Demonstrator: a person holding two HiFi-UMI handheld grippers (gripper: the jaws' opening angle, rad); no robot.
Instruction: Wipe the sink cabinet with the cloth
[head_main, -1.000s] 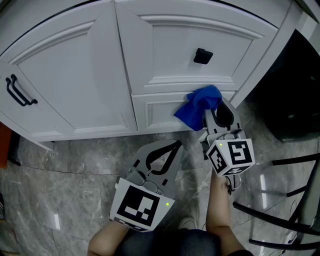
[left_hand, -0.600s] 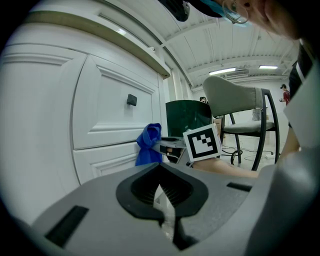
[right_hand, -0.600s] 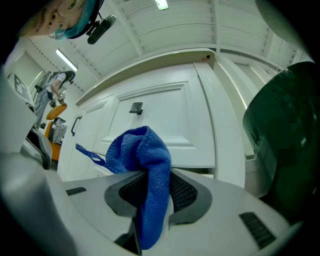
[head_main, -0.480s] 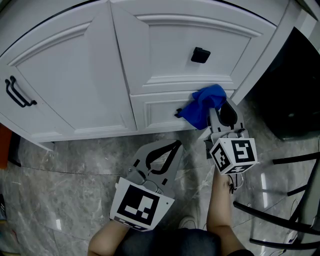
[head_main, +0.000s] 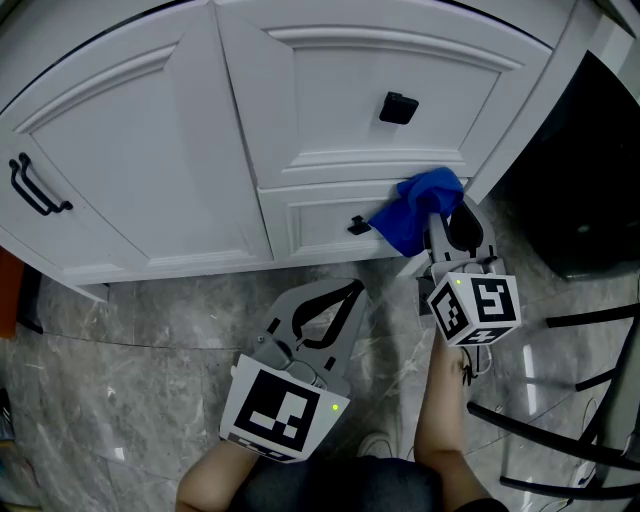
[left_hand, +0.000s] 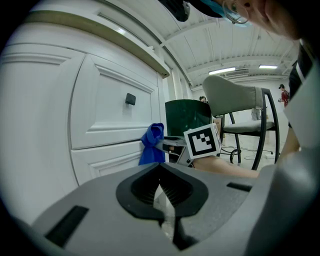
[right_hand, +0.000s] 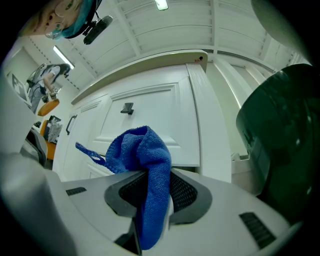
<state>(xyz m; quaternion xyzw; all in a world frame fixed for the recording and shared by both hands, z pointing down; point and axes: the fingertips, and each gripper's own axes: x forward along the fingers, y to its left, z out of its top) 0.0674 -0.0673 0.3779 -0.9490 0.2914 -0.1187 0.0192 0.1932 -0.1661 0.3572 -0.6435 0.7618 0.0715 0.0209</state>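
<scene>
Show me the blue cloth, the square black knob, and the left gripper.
blue cloth (head_main: 416, 208), head view, bunched middle.
square black knob (head_main: 399, 107), head view, front face.
left gripper (head_main: 351, 290), head view, between its fingertips.

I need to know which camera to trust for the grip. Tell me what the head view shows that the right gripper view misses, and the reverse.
Head view only: the left gripper and the grey marbled floor.
Right gripper view only: the right gripper seen head-on, its jaws closed on the blue cloth, plus a ceiling light.
Both: the cloth in front of the white cabinet, and the square black knob.
</scene>
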